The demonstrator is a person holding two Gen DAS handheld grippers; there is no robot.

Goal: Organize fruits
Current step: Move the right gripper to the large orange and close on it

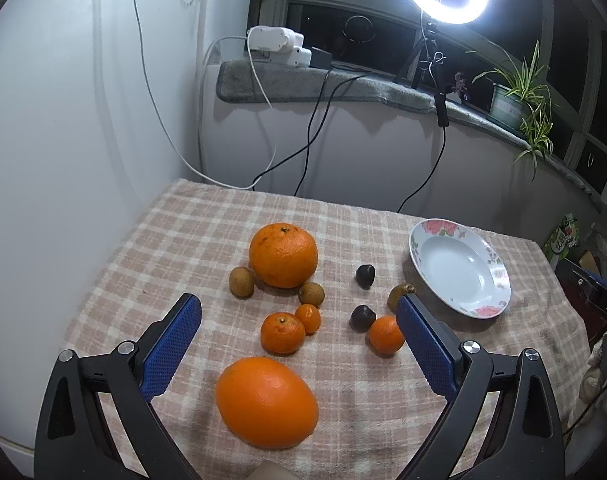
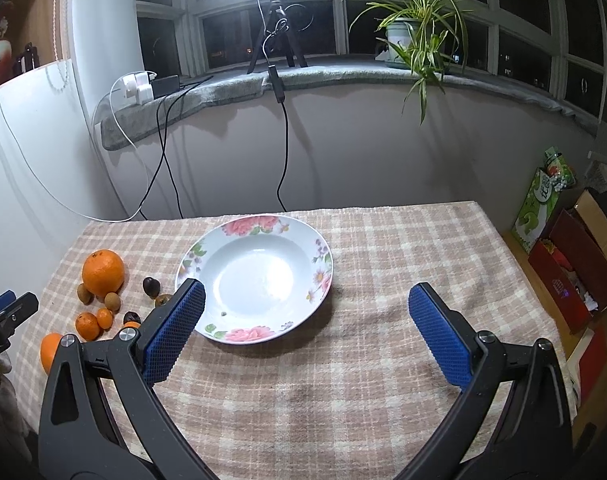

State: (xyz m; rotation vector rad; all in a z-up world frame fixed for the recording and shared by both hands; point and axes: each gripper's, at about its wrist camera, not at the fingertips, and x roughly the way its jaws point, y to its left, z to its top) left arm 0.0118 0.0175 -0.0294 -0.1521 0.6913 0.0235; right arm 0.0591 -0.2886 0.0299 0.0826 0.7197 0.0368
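In the left wrist view my left gripper (image 1: 299, 308) is open and empty above a spread of fruit on the checked cloth. A big orange (image 1: 266, 402) lies nearest, another big orange (image 1: 283, 255) farther back. Between them lie a mandarin (image 1: 282, 333), a kumquat (image 1: 308, 318), brown longans (image 1: 241, 281) and dark chestnuts (image 1: 365, 276). A second mandarin (image 1: 385, 335) touches the right finger. The flowered white plate (image 1: 425, 236) stands empty at right. In the right wrist view my right gripper (image 2: 305, 296) is open and empty just in front of the plate (image 2: 323, 256); the fruit (image 2: 103, 272) lies to its left.
The table's far edge meets a wall with hanging cables (image 1: 307, 152). A windowsill holds a ring light tripod (image 2: 275, 32), chargers (image 1: 279, 44) and a potted plant (image 2: 415, 28). Boxes and bags (image 2: 563, 256) stand on the floor right of the table.
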